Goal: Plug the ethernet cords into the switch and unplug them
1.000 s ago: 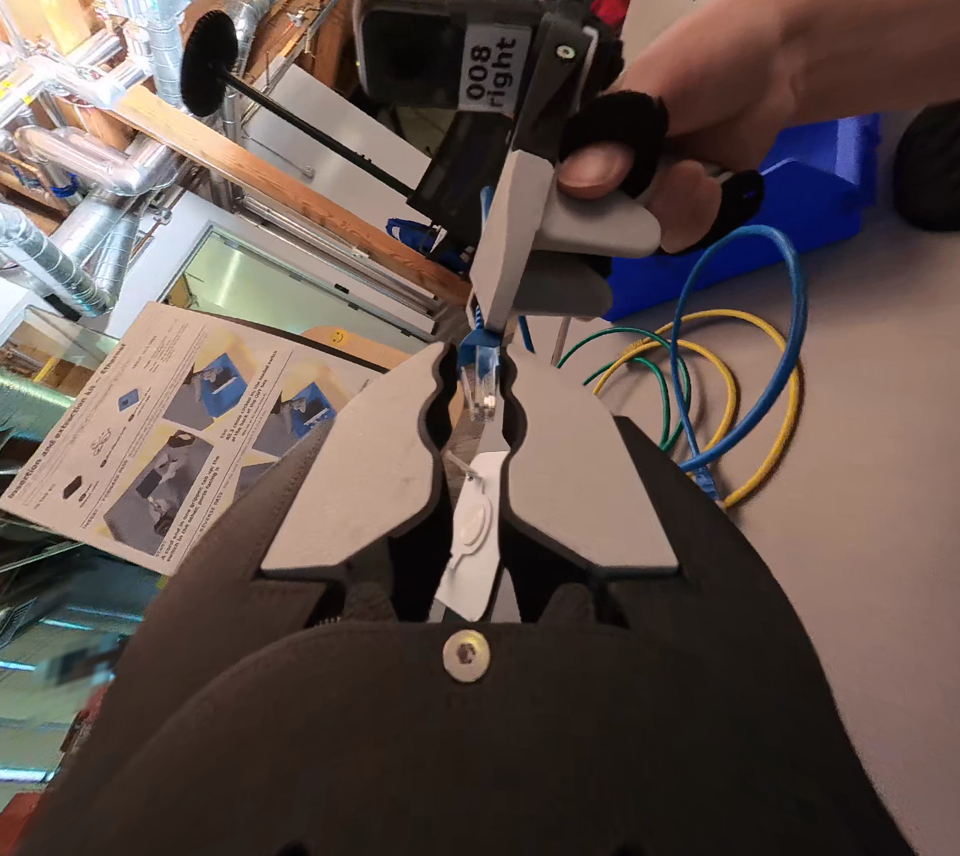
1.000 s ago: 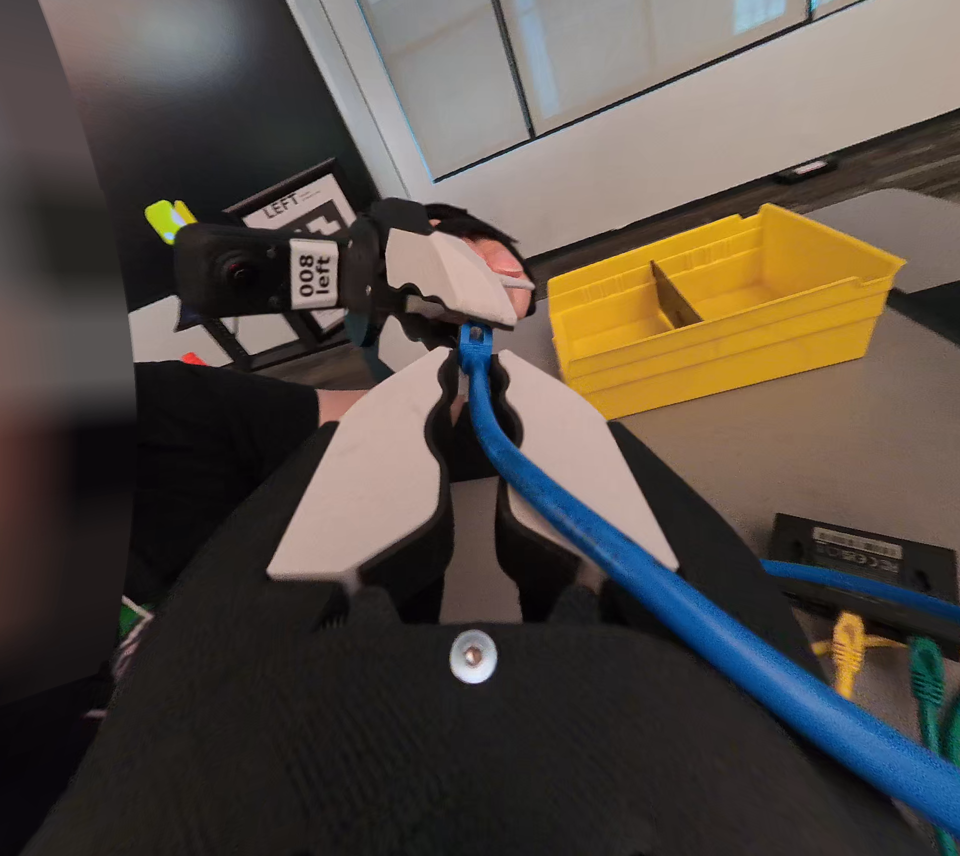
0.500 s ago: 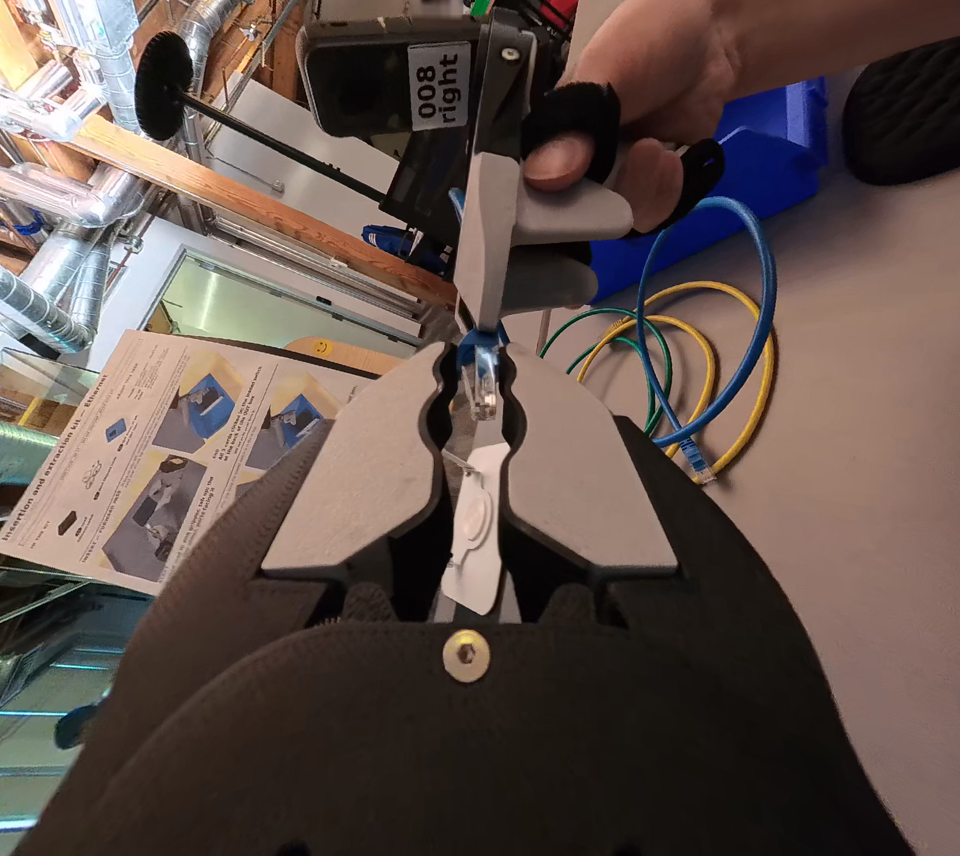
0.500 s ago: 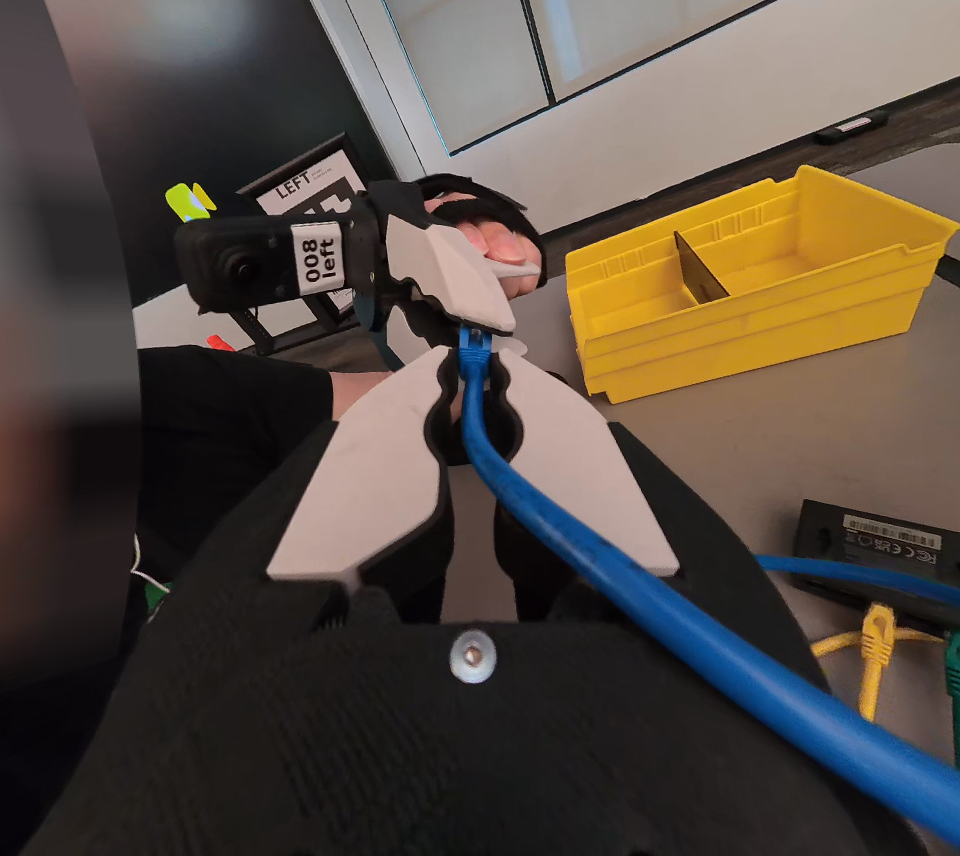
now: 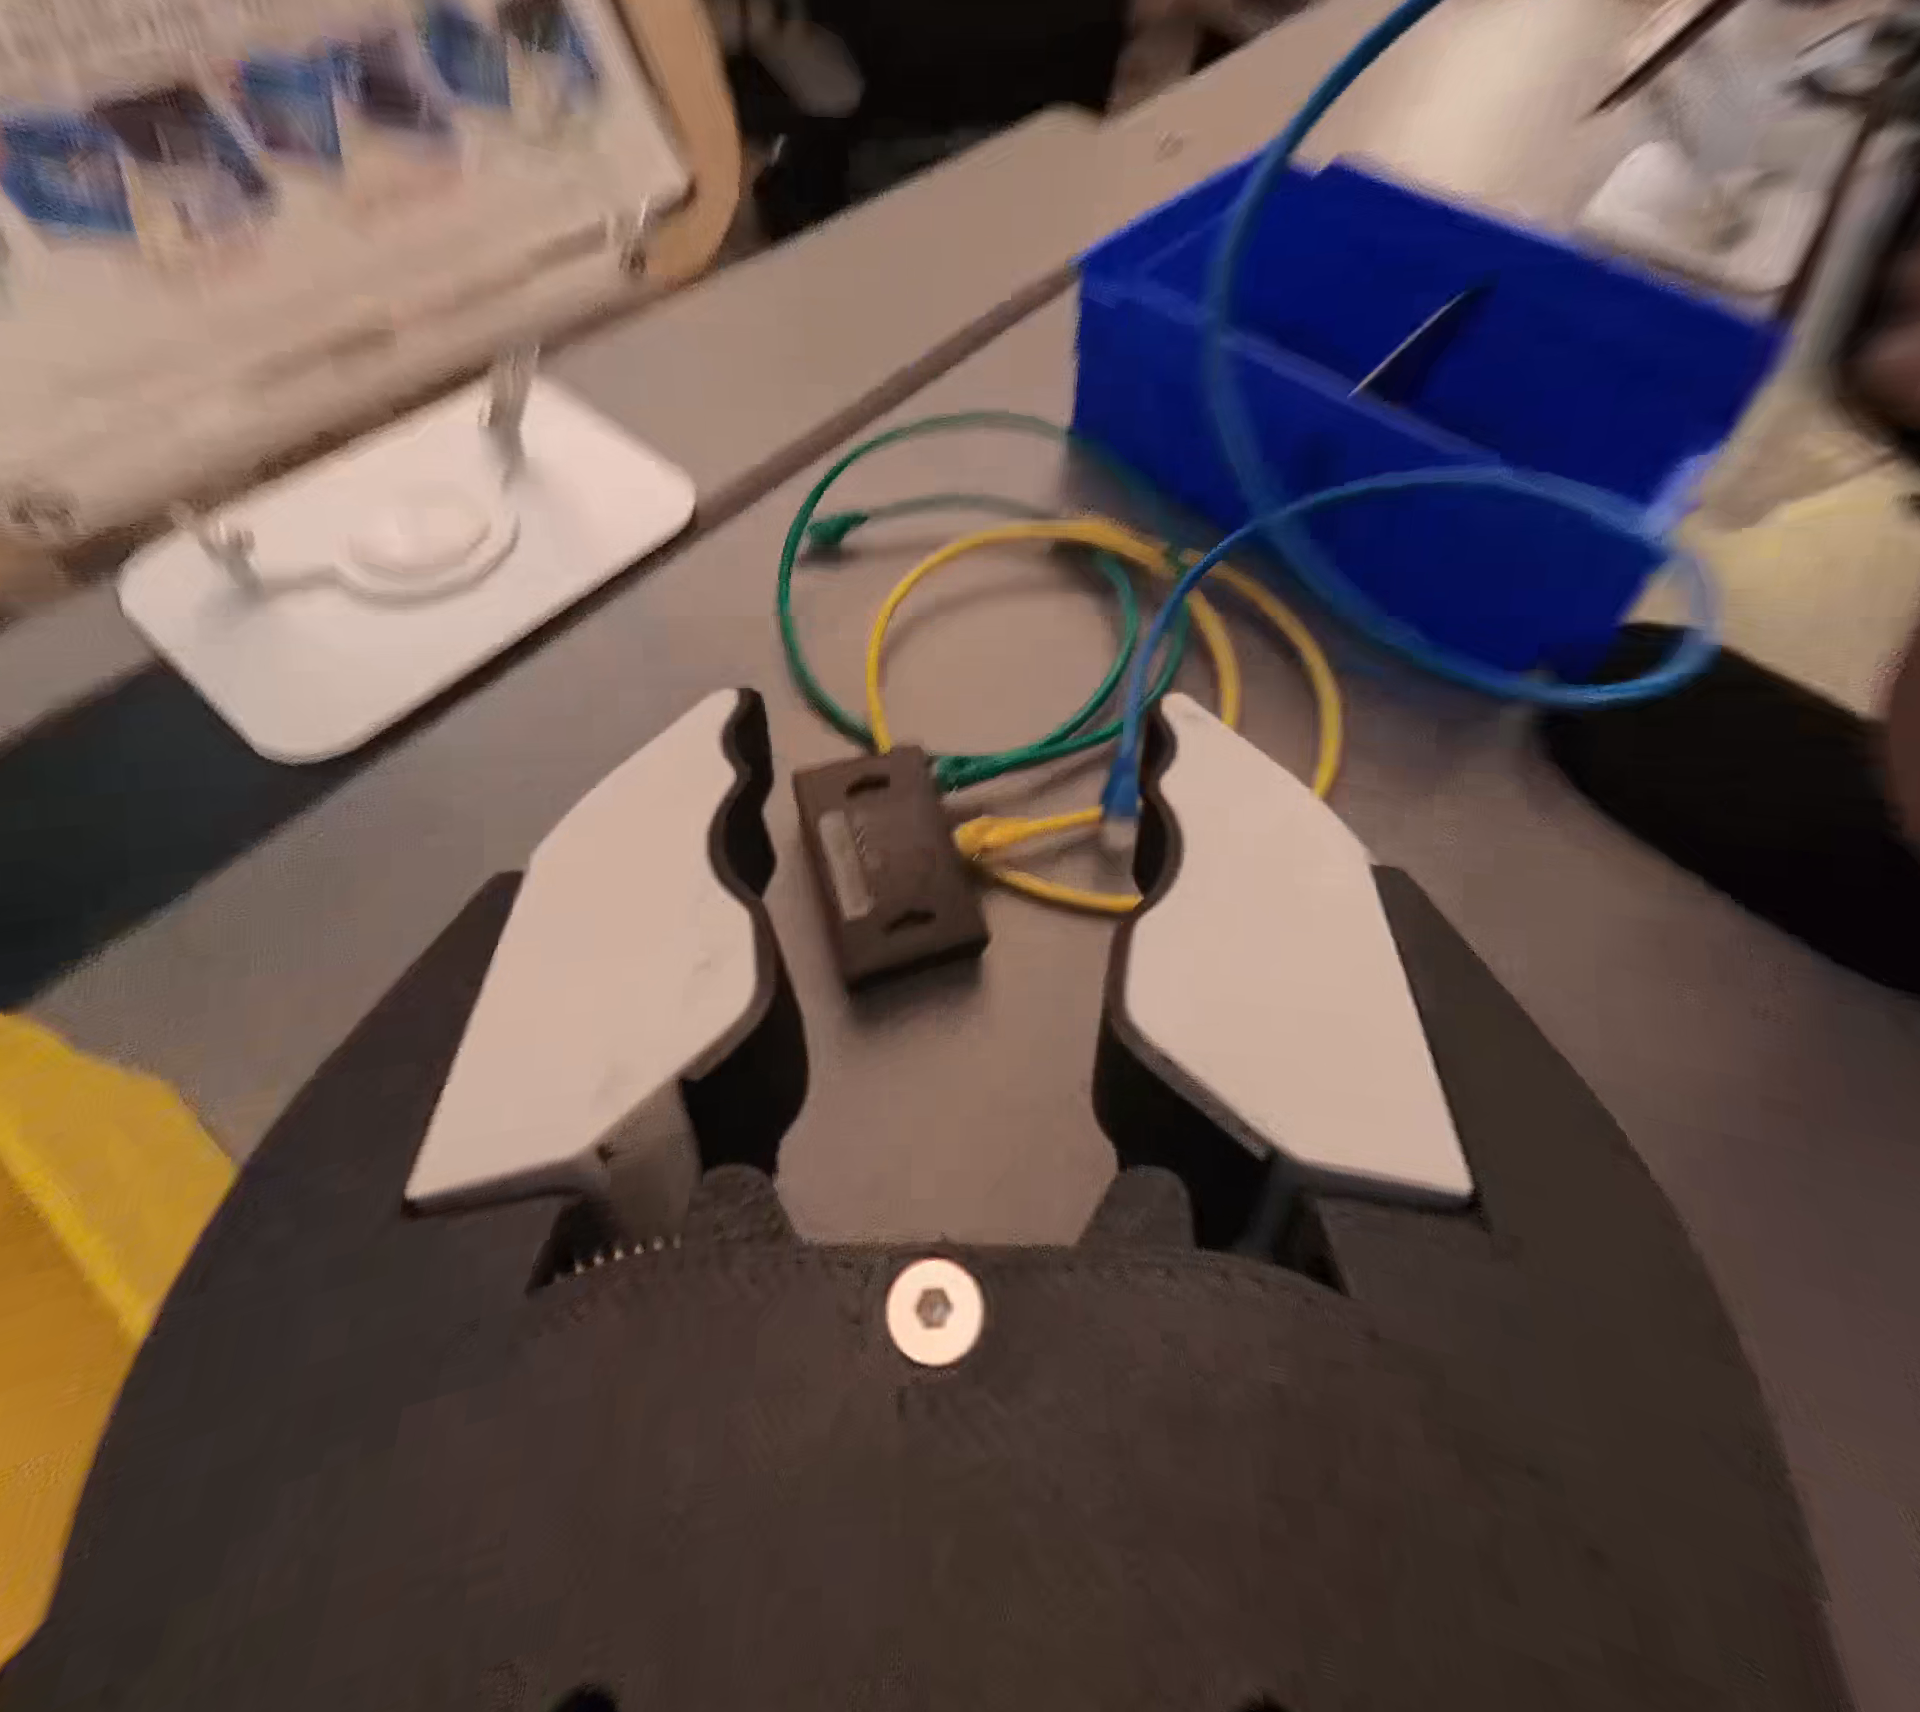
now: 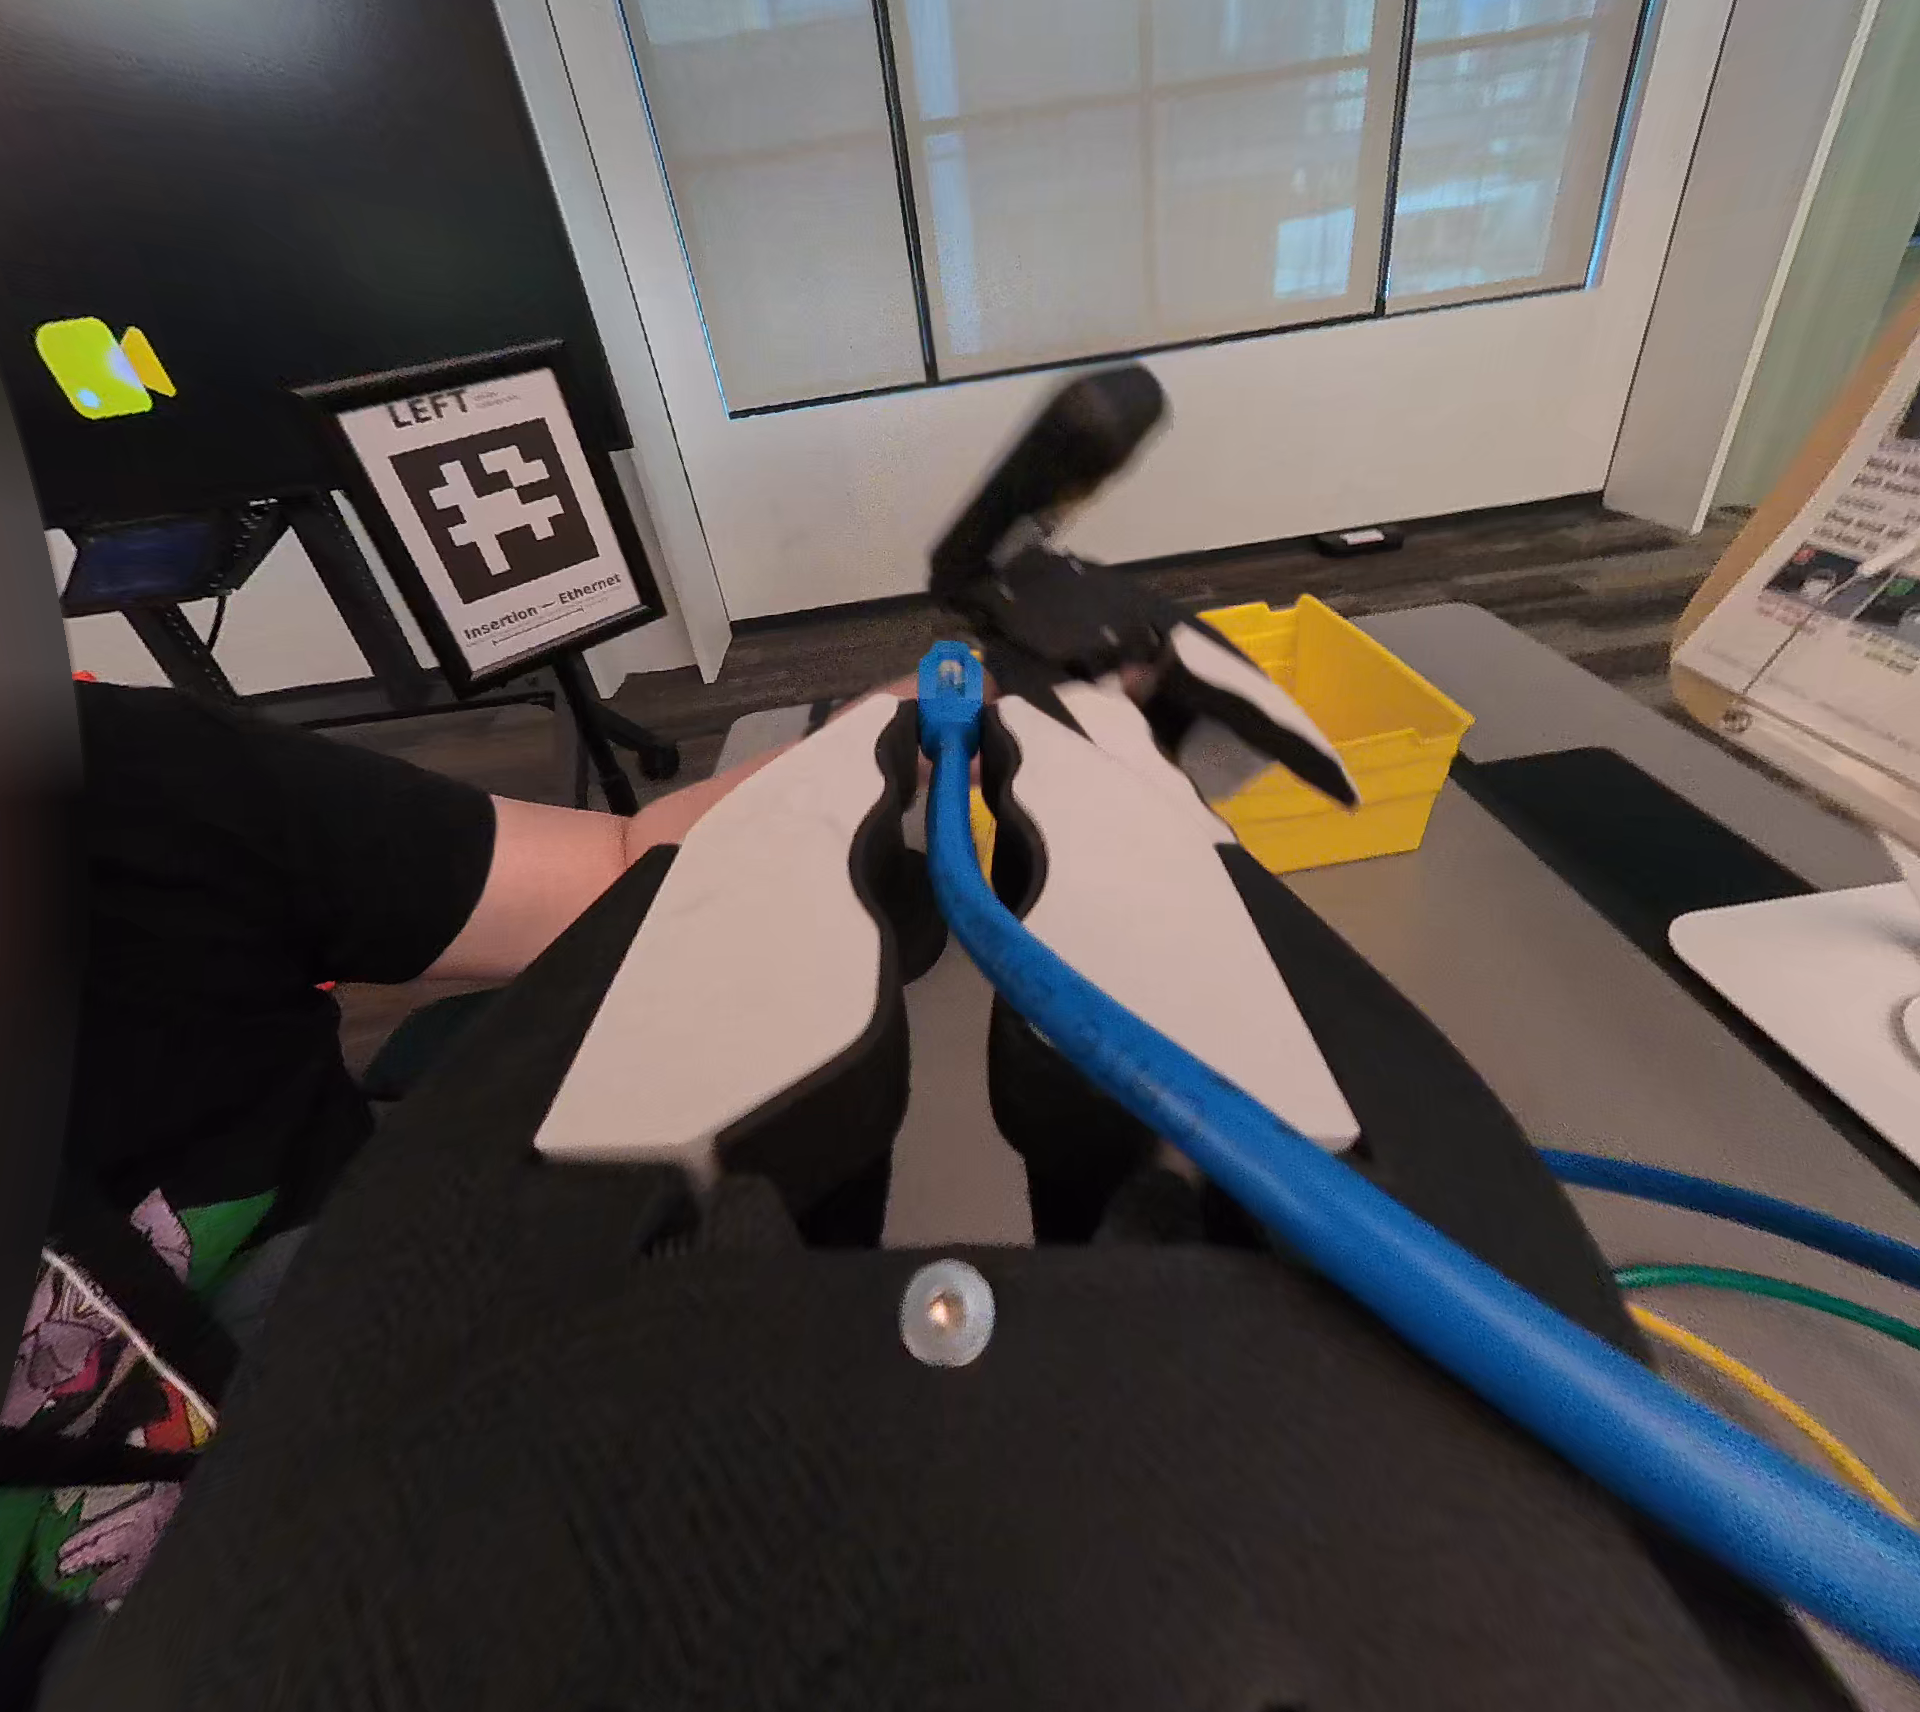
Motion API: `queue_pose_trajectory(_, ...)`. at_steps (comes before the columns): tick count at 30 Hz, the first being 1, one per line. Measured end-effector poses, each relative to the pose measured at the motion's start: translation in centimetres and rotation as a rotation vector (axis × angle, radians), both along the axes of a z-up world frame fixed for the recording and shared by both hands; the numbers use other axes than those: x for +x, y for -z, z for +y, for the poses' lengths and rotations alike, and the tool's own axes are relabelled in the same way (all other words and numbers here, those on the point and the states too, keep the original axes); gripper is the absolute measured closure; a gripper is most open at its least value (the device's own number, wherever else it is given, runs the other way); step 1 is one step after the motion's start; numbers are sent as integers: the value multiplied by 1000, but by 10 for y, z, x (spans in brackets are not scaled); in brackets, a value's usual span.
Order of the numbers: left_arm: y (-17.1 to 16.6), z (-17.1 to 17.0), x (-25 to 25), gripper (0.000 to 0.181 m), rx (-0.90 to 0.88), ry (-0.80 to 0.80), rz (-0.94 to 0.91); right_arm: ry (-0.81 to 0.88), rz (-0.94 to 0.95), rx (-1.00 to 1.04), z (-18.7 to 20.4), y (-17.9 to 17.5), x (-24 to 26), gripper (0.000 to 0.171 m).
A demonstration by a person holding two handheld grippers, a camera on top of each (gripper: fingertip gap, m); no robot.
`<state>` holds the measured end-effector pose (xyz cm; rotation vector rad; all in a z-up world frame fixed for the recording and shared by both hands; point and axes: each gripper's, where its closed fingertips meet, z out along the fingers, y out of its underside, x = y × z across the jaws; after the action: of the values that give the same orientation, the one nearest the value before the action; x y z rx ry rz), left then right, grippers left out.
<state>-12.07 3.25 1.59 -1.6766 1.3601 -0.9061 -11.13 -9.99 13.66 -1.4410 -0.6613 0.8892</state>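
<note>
On the grey table (image 5: 644, 893) the small black box-shaped switch (image 5: 888, 873) lies between the wide-open, empty fingers of my left gripper (image 5: 951, 805), so I think I can steady it. My right gripper (image 6: 948, 717) pinches the thick blue ethernet cord (image 6: 1195, 1049) just behind its plug (image 6: 948, 675), which pokes out ready to push in.

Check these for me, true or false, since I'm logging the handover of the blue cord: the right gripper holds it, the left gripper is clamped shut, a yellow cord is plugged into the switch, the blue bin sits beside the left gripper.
1. The right gripper holds the blue ethernet cord near its plug. True.
2. The left gripper is clamped shut. False: its jaws stand wide open and empty.
3. A yellow ethernet cord runs into the black switch. True.
4. The blue bin sits right beside the left gripper. False: it stands farther back on the table, beyond the coiled cords.
</note>
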Motion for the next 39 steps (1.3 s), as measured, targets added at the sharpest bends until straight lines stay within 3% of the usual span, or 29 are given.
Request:
queue_pose_trajectory(6,120,10,16,104,-79,-76,376,-16,-16,71,-25,-20,-1,158)
queue_pose_trajectory(10,168,19,6,103,-28,-156,554,-23,-48,104,-35,-26,-5,158)
queue_pose_trajectory(11,172,20,4,102,-22,-162,571,-25,-51,112,-38,-27,-5,158)
queue_pose_trajectory(12,173,18,5,119,-29,-161,565,-23,-53,121,-40,-29,-6,158)
queue_pose_trajectory(16,173,9,-10,121,-63,-220,607,-22,-57,135,-45,-33,-4,158)
queue_pose_trajectory(21,174,-42,-39,124,-80,-164,652,-19,-39,147,-51,-40,3,159)
queue_pose_trajectory(25,157,-75,-42,114,-53,29,603,-21,-35,164,-53,-43,7,159)
queue_pose_trajectory(29,129,-44,-18,94,312,208,555,-39,-32,170,-54,-43,6,159)
queue_pose_trajectory(31,136,-40,-11,89,388,356,647,-42,-33,170,-53,-42,7,158)
queue_pose_trajectory(33,149,-38,-12,90,356,457,770,-42,-35,168,-53,-41,8,158)
queue_pose_trajectory(39,178,-36,-9,79,343,673,896,-37,-34,157,-51,-40,14,158)
